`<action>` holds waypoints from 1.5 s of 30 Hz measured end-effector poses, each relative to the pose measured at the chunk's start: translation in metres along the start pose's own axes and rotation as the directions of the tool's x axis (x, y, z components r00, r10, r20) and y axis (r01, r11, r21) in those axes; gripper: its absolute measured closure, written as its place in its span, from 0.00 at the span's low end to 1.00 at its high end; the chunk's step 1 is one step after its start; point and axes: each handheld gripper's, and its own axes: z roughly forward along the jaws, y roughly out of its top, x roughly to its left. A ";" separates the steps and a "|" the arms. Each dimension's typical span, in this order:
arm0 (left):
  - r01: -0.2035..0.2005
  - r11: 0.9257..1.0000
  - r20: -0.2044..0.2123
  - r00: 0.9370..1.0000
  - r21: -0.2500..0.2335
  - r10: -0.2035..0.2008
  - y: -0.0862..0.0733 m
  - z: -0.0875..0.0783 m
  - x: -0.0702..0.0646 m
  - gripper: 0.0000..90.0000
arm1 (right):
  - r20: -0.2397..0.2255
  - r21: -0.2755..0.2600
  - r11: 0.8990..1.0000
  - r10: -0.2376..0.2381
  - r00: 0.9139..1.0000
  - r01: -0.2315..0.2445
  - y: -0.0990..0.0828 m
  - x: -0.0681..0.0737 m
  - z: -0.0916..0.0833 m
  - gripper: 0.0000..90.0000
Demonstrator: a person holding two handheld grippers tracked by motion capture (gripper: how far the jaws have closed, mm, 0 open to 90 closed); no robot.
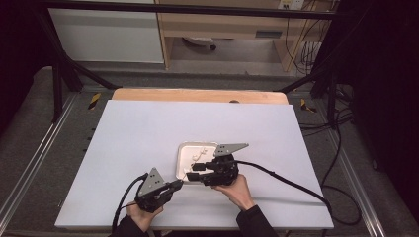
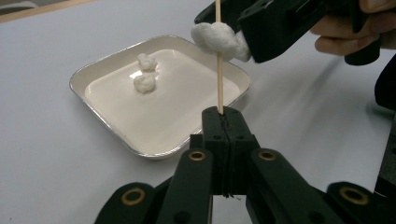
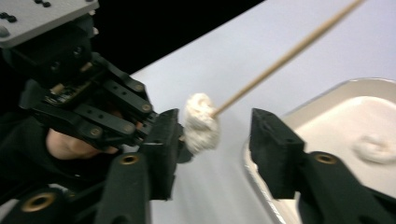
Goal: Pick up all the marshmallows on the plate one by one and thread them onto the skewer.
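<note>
The left hand-held gripper (image 2: 223, 122) clamps a thin wooden skewer (image 2: 219, 70) threaded through a fluffy white marshmallow (image 3: 201, 122) between the half-open right hand-held gripper (image 3: 215, 140) jaws, beside a glossy square dish (image 2: 100, 70).

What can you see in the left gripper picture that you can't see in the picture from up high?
The left gripper view shows the thin wooden stick clamped in the left gripper, poking through a white fluffy piece, plus two more fluffy pieces on the plate. The high view shows the whole white table and both hands. Both show the plate and the right gripper.
</note>
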 end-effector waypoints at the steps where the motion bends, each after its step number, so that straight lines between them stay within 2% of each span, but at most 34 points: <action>1: 0.002 1.000 -0.002 1.000 0.002 -0.002 -0.001 0.000 0.001 0.99 | 0.022 0.002 1.000 -0.008 1.000 0.008 0.001 -0.001 -0.002 0.50; 3: 0.004 1.000 -0.007 1.000 0.008 -0.004 -0.001 0.000 0.003 0.99 | 0.074 0.006 1.000 -0.022 0.997 0.022 0.001 -0.004 -0.006 0.41; 6: 0.017 1.000 -0.010 1.000 0.010 -0.017 -0.002 -0.001 0.005 0.99 | 0.148 0.027 0.999 -0.024 0.989 0.020 0.000 -0.009 -0.012 0.32; 7: 0.021 1.000 -0.010 1.000 0.011 -0.021 -0.003 -0.001 0.006 0.99 | 0.173 0.037 0.999 -0.031 0.984 0.025 0.000 -0.011 -0.013 0.29; 9: 0.028 1.000 -0.013 1.000 0.014 -0.028 -0.004 -0.001 0.008 0.99 | 0.240 0.084 0.995 -0.065 0.969 0.046 -0.001 -0.013 -0.014 0.24; 13: 0.040 0.999 -0.012 0.999 0.013 -0.039 -0.006 -0.004 0.013 0.99 | 0.294 0.112 0.992 -0.095 0.951 0.065 -0.001 -0.016 -0.014 0.20; 15: 0.045 0.999 -0.015 0.999 0.011 -0.045 -0.007 -0.005 0.015 0.99 | 0.301 0.101 0.993 -0.090 0.949 0.062 0.000 -0.018 -0.013 0.16; 17: 0.050 0.999 -0.019 0.999 0.013 -0.050 -0.008 -0.007 0.016 0.99 | 0.318 0.084 0.994 -0.093 0.944 0.070 0.001 -0.020 -0.011 0.14; 22: 0.073 0.997 -0.023 0.997 0.007 -0.073 -0.011 -0.011 0.023 0.99 | 0.333 0.069 0.996 -0.077 0.940 0.057 0.005 -0.029 -0.006 0.12; 26: 0.083 0.997 -0.029 0.996 0.009 -0.083 -0.012 -0.013 0.027 0.99 | 0.360 0.111 0.993 -0.082 0.930 0.045 0.009 -0.036 0.004 0.10; 28: 0.087 0.996 -0.032 0.996 0.010 -0.087 -0.013 -0.014 0.029 0.99 | 0.352 0.126 0.991 -0.081 0.932 0.038 0.012 -0.038 0.010 0.09; 31: 0.098 0.995 -0.032 0.995 0.004 -0.098 -0.013 -0.015 0.031 0.99 | 0.348 0.161 0.985 -0.109 0.931 0.055 0.015 -0.041 0.019 0.10; 35: 0.100 0.995 -0.031 0.995 0.004 -0.100 -0.013 -0.016 0.032 0.99 | 0.363 0.204 0.977 -0.131 0.922 0.058 0.019 -0.045 0.032 0.10; 40: 0.104 0.995 -0.031 0.994 0.002 -0.104 -0.013 -0.016 0.034 0.99 | 0.373 0.276 0.959 -0.167 0.913 0.063 0.021 -0.050 0.047 0.16; 45: 0.108 0.994 -0.030 0.994 0.000 -0.108 -0.013 -0.016 0.035 0.99 | 0.373 0.295 0.953 -0.185 0.909 0.073 0.018 -0.055 0.055 0.32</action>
